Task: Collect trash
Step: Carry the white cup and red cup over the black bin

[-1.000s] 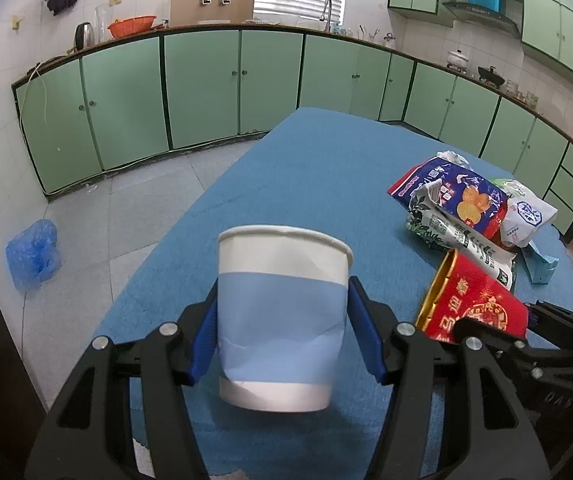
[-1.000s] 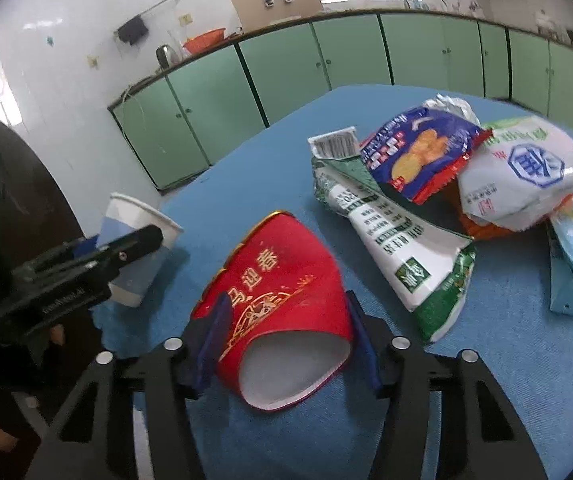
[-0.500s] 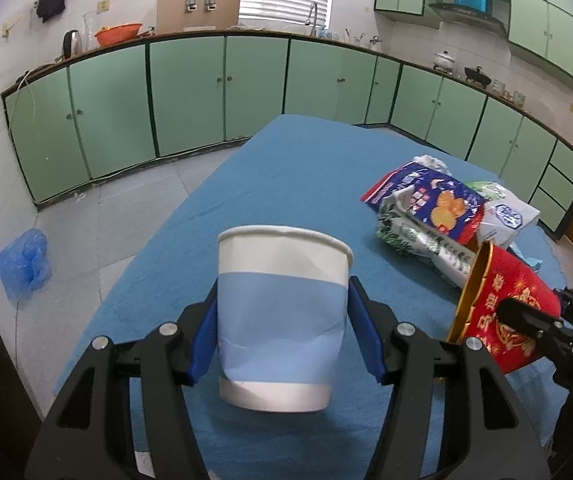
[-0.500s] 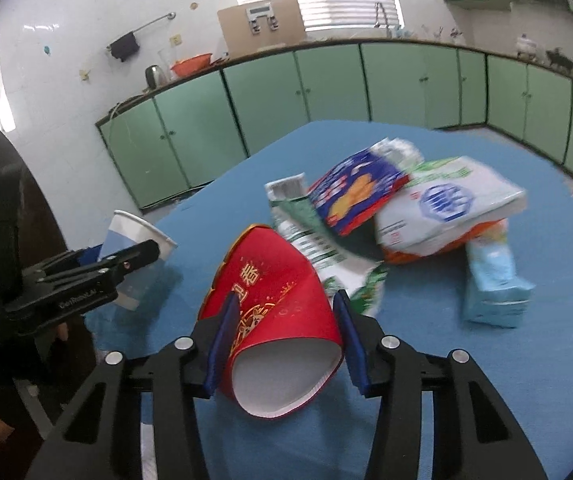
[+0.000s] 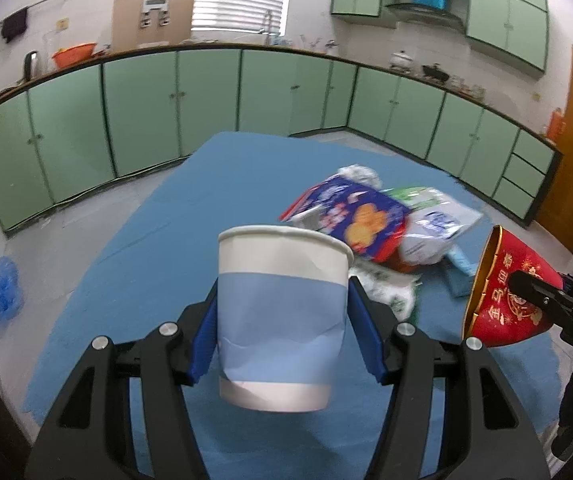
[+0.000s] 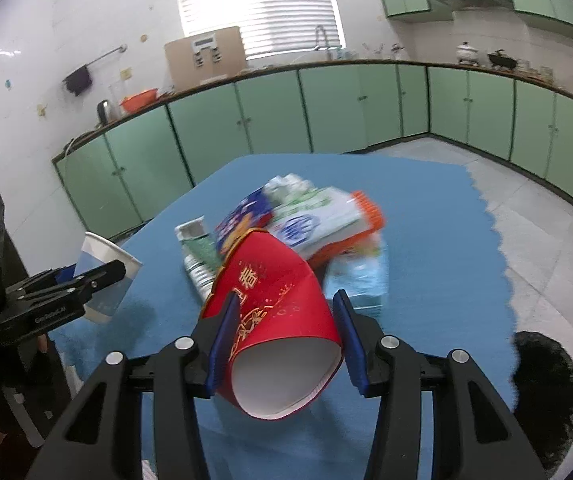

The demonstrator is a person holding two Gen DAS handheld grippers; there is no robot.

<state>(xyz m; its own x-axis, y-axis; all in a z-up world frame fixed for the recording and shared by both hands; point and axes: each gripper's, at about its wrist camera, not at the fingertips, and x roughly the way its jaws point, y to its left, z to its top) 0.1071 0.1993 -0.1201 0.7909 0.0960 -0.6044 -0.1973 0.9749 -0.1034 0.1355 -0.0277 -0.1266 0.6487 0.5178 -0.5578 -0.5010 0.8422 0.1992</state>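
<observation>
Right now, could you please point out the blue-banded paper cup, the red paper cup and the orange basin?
blue-banded paper cup (image 5: 282, 312), left wrist view, blue band.
red paper cup (image 6: 274, 300), right wrist view, printed side.
orange basin (image 5: 74, 53), left wrist view, front wall.

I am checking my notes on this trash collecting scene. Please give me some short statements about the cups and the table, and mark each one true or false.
1. The left gripper holds a white paper cup with a light blue band. True.
2. The right gripper holds a green glass bottle. False: it is clamped on a red paper cup with gold print.
3. The red cup stands upright on the table. False: it is held tilted above the blue tablecloth.
4. Crumpled snack wrappers lie in a pile on the cloth. True.
5. The kitchen cabinets are brown. False: they are pale green.
</observation>
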